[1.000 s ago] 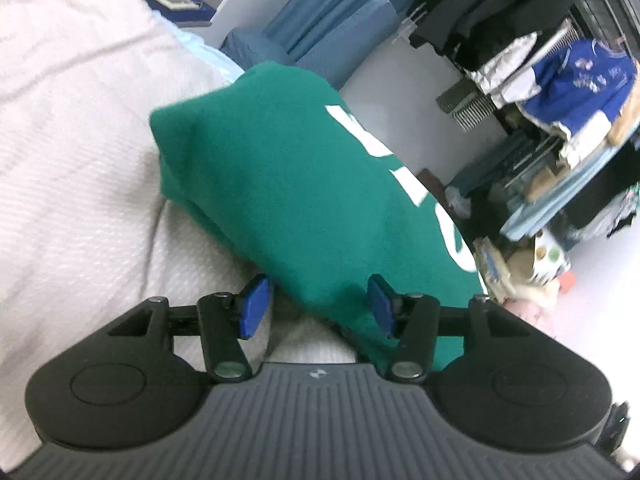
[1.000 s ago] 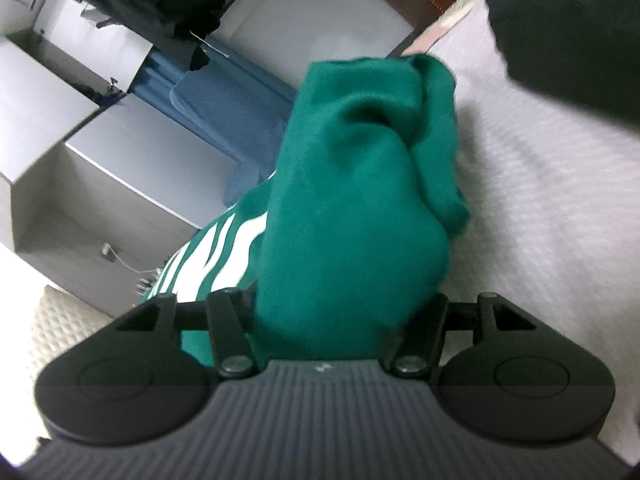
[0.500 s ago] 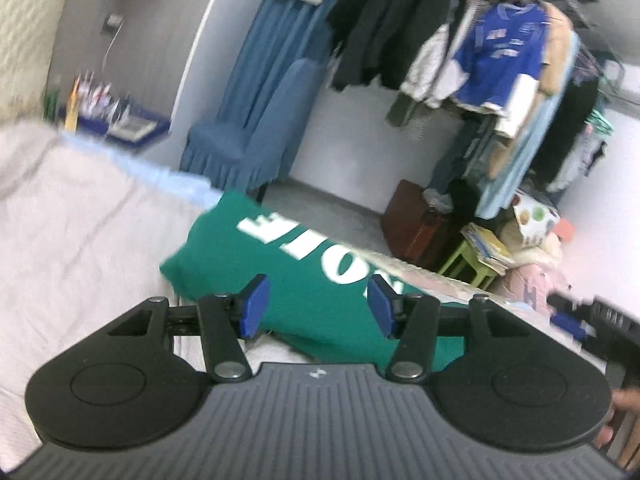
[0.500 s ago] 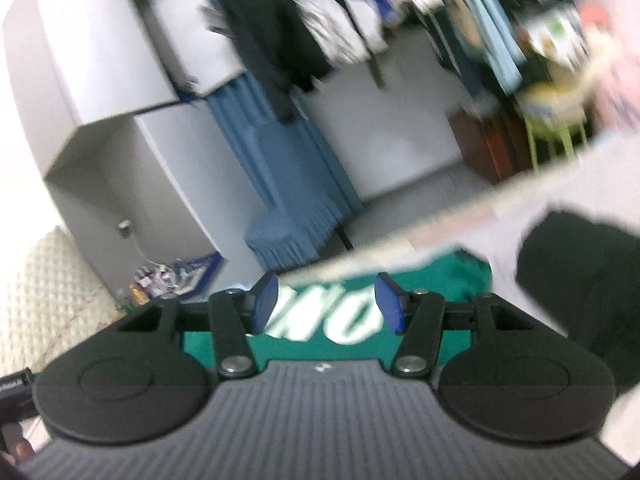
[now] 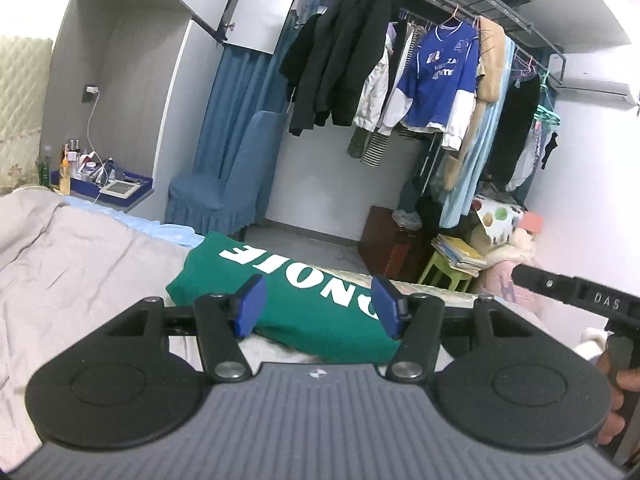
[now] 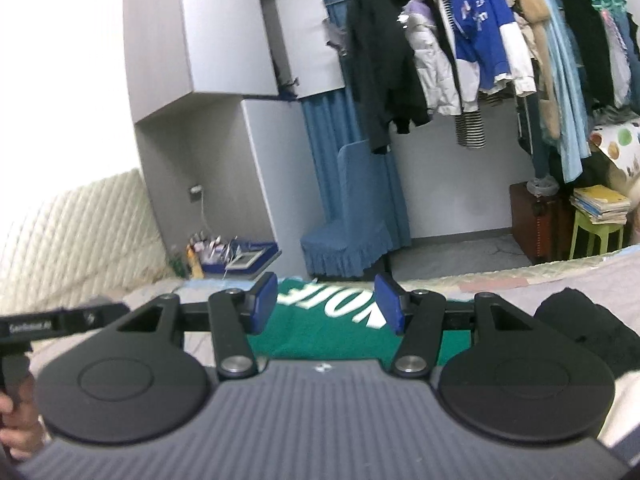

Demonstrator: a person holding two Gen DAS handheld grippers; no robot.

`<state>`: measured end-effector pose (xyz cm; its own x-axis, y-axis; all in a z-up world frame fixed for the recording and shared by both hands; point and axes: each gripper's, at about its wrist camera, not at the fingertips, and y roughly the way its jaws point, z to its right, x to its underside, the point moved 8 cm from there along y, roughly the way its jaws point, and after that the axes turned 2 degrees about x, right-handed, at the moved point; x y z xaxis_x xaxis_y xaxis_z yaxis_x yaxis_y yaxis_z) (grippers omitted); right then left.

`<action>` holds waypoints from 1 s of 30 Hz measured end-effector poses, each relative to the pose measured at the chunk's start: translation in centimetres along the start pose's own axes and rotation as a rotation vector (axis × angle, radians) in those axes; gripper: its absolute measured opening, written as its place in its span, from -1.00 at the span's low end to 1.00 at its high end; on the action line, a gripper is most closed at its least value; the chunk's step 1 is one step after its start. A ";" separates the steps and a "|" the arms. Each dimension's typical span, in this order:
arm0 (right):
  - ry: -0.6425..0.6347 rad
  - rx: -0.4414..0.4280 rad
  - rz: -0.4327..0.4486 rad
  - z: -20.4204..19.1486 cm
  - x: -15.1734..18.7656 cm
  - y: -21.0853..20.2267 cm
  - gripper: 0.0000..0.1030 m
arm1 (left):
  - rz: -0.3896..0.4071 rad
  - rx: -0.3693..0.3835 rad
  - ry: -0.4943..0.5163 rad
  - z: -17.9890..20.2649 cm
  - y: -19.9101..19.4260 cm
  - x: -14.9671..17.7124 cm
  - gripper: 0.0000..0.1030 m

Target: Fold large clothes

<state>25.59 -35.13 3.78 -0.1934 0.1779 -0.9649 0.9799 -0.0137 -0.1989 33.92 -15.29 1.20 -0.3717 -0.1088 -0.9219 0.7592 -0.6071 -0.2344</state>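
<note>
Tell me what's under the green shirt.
The folded green shirt lies on the grey bedcover, near the bed's far edge, where a light blue sheet shows beside it. Whatever is directly beneath the shirt is covered and cannot be seen.

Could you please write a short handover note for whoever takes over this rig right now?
Left gripper: jaws opening, nothing between them, raised above the bed.
Right gripper: open, empty, also raised.
Green sweatshirt: lies folded into a compact bundle on the bed, white lettering facing up, touched by neither gripper.
Dark garment: bunched up on the bed to the sweatshirt's right in the right wrist view.
Done: the sweatshirt looks folded.
Left: probably the dark garment.
</note>
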 end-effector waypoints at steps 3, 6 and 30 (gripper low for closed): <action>-0.015 -0.012 -0.015 -0.7 1.3 -0.9 0.12 | 0.000 0.001 0.014 0.3 -1.5 1.2 0.25; -0.015 -0.011 -0.027 -1.0 2.3 -1.4 0.12 | 0.000 -0.003 0.032 0.7 -2.4 2.2 0.27; 0.026 0.060 -0.183 -1.3 11.5 -1.3 0.12 | -0.064 -0.055 0.108 -0.5 -1.1 7.1 0.46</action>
<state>22.14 -31.74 -6.83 -0.3661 0.2080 -0.9070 0.9236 -0.0376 -0.3814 30.70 -15.01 -5.28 -0.3625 0.0159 -0.9319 0.7654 -0.5654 -0.3074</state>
